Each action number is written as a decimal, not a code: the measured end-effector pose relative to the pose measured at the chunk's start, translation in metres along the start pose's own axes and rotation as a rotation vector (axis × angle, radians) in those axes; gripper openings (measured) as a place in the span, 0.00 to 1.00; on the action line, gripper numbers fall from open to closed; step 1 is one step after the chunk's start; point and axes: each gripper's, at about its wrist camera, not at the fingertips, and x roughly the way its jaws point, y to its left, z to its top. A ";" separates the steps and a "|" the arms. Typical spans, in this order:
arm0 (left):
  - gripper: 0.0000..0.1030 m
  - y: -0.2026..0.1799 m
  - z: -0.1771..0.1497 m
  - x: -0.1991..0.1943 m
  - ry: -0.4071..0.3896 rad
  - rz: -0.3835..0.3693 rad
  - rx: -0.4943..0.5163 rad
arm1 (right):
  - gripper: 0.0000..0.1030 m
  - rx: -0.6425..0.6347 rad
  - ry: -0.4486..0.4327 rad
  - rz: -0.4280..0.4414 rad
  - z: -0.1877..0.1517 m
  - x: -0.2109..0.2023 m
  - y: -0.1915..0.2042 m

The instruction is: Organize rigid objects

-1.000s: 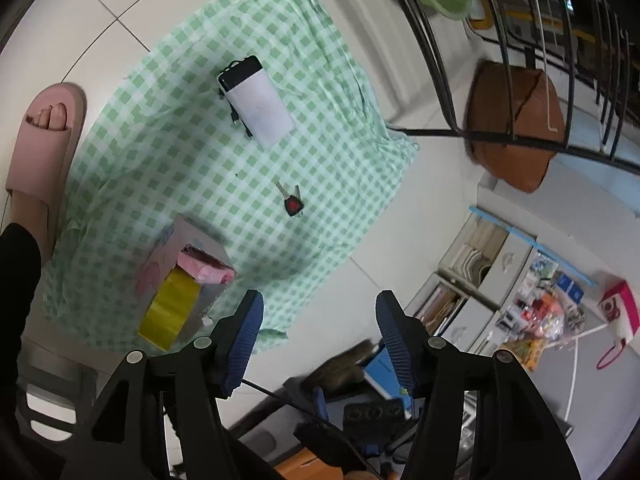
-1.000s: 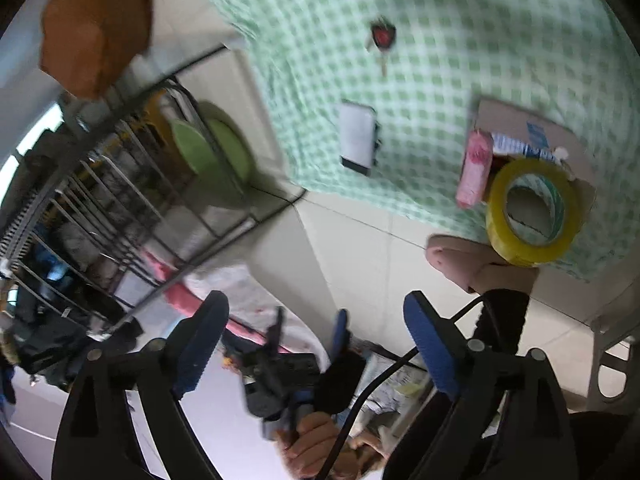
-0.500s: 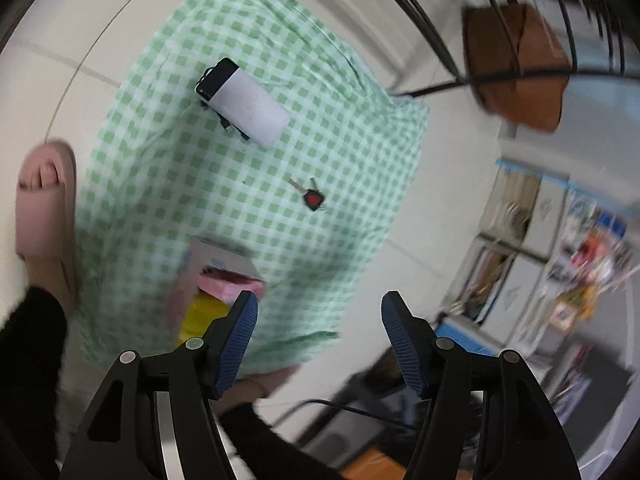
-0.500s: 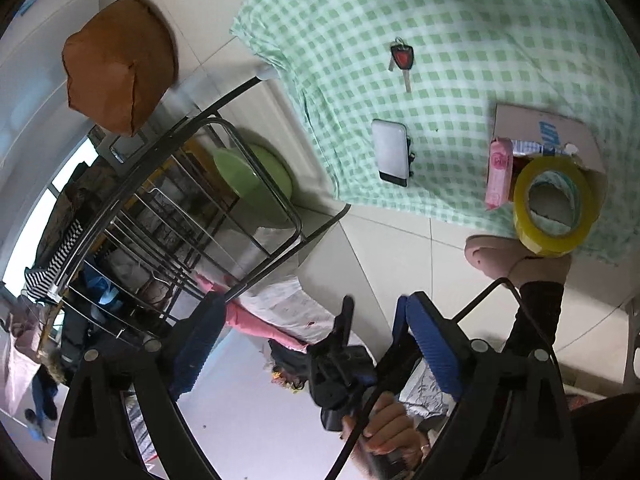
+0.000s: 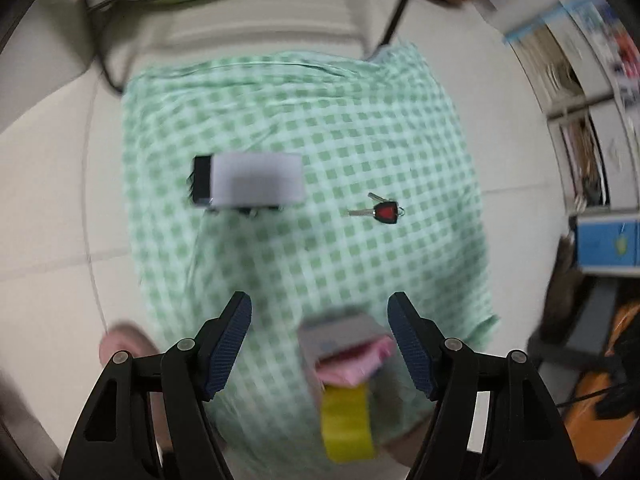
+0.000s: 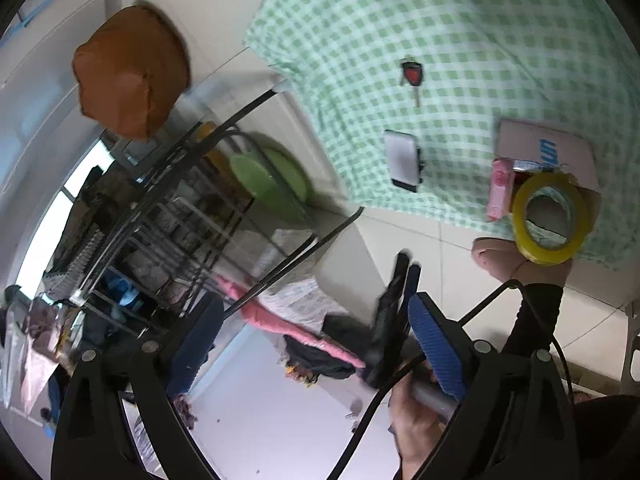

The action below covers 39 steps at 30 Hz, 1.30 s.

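Left wrist view: the left hand-held gripper (image 5: 320, 344) points steeply down over a green checked cloth (image 5: 360, 128) spread on the tiled floor (image 5: 52, 184). Its jaws are spread and opening, with nothing pinched; the pads touch no object. A white power bank (image 5: 250, 182) lies flat toward the cloth's left edge, its long axis running left to right, black end pointing left. A red-headed key (image 5: 382, 212) lies right of it and well apart, long axis also left to right, blade pointing left toward the power bank. Near the cloth's near edge, below the jaw gap, sits a cardboard box (image 5: 338, 334) with a pink item (image 5: 352, 366) and a yellow tape roll (image 5: 348, 420); all three are blurred.

Right wrist view: the right hand-held gripper (image 6: 312, 336) has its jaws spread, nothing between the pads. The power bank (image 6: 403, 160) lies close to the cloth (image 6: 480, 20) edge nearest the wire rack (image 6: 168, 208), long axis up and down, black end lowest. The key (image 6: 412, 76) lies above it, blade pointing down toward the power bank. The box (image 6: 540, 144) lies to the right, the pink item (image 6: 500, 190) and tape roll (image 6: 550, 218) at its lower end, the roll's opening facing the camera.
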 end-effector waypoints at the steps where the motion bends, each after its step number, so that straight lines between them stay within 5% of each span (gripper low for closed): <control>1: 0.67 -0.003 0.003 0.009 0.000 0.003 0.006 | 0.93 -0.005 -0.014 -0.006 0.002 -0.006 0.001; 6: 0.67 -0.017 0.016 0.078 0.076 -0.035 0.020 | 0.94 0.013 -0.007 0.010 0.011 -0.022 0.001; 9: 0.59 -0.033 0.025 0.121 0.148 -0.021 0.083 | 0.94 0.023 -0.024 -0.003 0.021 -0.033 -0.002; 14: 0.59 -0.089 0.027 0.163 0.082 0.143 0.456 | 0.94 0.050 -0.056 -0.008 0.039 -0.052 -0.007; 17: 0.59 -0.111 0.021 0.178 0.034 0.137 0.615 | 0.94 0.053 -0.066 -0.004 0.044 -0.059 -0.006; 26: 0.59 -0.115 0.046 0.208 -0.031 0.094 0.604 | 0.94 0.065 -0.005 -0.021 0.039 -0.048 -0.013; 39: 0.56 -0.137 0.058 0.256 0.000 0.214 0.713 | 0.94 0.058 -0.002 -0.047 0.038 -0.043 -0.018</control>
